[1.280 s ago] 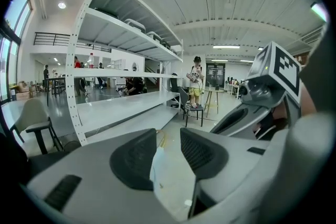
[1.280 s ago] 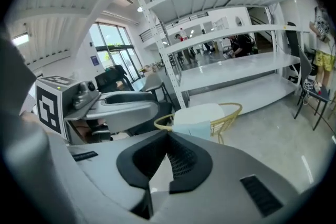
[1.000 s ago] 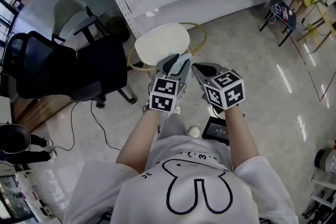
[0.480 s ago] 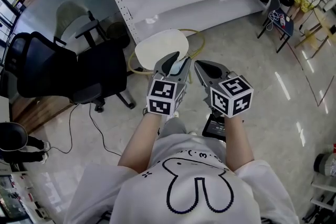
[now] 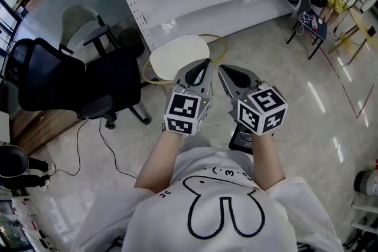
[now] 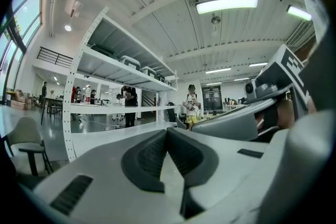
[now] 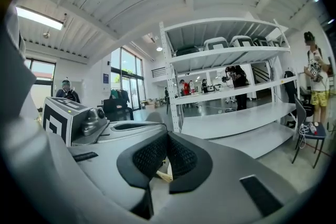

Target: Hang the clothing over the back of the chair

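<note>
In the head view, the left gripper and the right gripper are held side by side, tips near each other, over a white stool. The black office chair stands well to the left gripper's left; whether the dark bulk on it is clothing cannot be told. In the left gripper view, the jaws are closing, pads met at the tips with nothing between them, and a shelving rack stands ahead. In the right gripper view, the jaws are together and empty.
</note>
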